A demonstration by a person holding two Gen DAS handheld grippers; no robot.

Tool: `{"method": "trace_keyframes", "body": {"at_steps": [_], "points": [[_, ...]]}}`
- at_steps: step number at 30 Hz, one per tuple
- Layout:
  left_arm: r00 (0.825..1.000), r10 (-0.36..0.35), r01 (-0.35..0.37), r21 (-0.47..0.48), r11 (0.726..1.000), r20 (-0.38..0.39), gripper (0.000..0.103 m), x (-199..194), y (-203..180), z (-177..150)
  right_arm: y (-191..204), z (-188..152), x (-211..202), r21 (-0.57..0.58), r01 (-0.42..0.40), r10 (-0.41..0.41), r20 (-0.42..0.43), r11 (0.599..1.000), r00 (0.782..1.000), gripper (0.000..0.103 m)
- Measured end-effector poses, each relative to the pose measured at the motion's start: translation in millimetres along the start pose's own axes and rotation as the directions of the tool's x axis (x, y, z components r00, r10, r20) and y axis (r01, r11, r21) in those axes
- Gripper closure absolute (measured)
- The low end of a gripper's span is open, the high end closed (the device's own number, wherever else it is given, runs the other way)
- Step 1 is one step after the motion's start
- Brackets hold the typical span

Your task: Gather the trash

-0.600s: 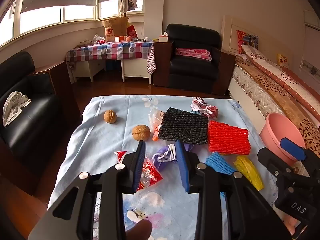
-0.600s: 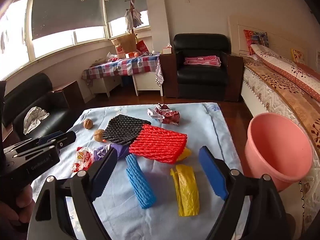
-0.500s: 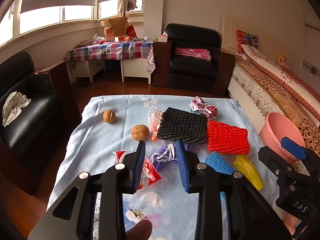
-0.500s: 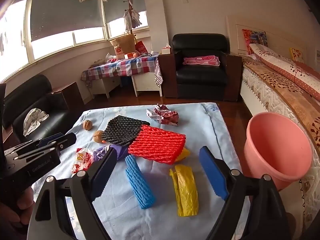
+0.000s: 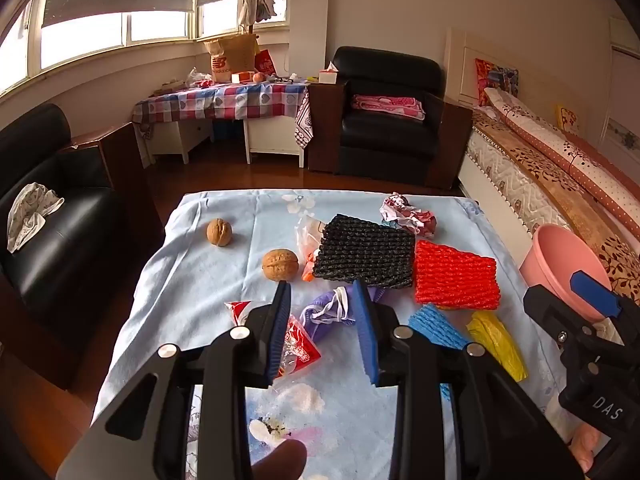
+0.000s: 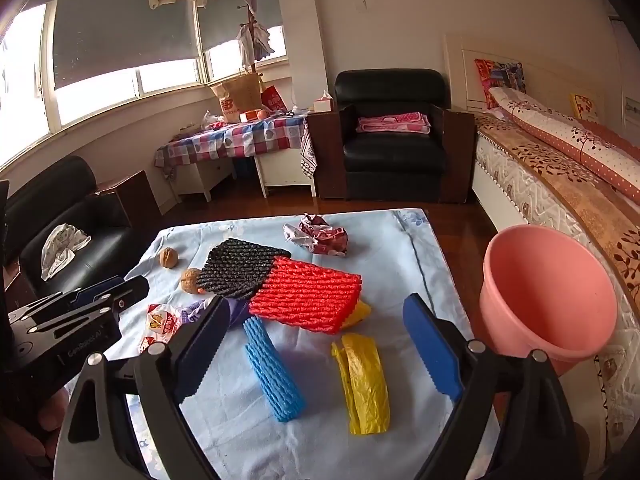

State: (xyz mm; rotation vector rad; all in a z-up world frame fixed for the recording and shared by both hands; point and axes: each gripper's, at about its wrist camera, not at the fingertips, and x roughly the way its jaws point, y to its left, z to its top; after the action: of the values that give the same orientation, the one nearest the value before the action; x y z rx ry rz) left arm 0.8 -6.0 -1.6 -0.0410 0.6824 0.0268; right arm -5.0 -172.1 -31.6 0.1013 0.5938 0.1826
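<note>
- I am holding the left gripper over the near half of the table; its jaws are partly open with nothing between the pads, framing the purple crumpled wrapper lying on the cloth beyond them.
- I am keeping the right gripper spread about as wide as it goes, also empty, with the blue foam sleeve and the yellow bag lying between its fingers on the cloth.
- The rest of the trash is lying spread out: the red foam net is overlapping the black foam net, a crumpled foil wrapper sits farther back, and a red snack packet lies just beside my left finger.
- The pink bin is standing off the table's right edge, which I judge to be the drop point.
- Risks I am weighing: the left jaws may be too narrow and push the soft wrapper away; the nets may come up together; the thin cloth may bunch into a pinch; two walnuts could roll if nudged; the grippers are working close and could collide.
- Readable writing: "DAS" on the right gripper's body, "GenRobot.AI" on the left gripper's side. The snack packet's print is too small to read.
</note>
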Motion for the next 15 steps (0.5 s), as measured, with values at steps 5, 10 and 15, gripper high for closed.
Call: {"method": "trace_keyframes", "body": {"at_steps": [5, 10, 15], "points": [[1.000, -0.001, 0.001, -0.009, 1.000, -0.001, 0.071, -0.5, 1.4, 1.3, -1.3, -0.5, 2.9, 0.005, 0.009, -0.009, -0.007, 1.000, 1.000, 0.016], [1.000, 0.002, -0.002, -0.012, 1.000, 0.001, 0.071, -1.8, 2.4, 1.5, -1.9, -0.6, 3.2, 0.005, 0.008, -0.008, -0.008, 1.000, 1.000, 0.015], [1.000, 0.003, -0.003, -0.013, 1.000, -0.001, 0.071, -1.0, 3.1, 1.3, -2.3, -0.9, 3.5, 0.005, 0.011, -0.011, -0.010, 1.000, 1.000, 0.015]]}}
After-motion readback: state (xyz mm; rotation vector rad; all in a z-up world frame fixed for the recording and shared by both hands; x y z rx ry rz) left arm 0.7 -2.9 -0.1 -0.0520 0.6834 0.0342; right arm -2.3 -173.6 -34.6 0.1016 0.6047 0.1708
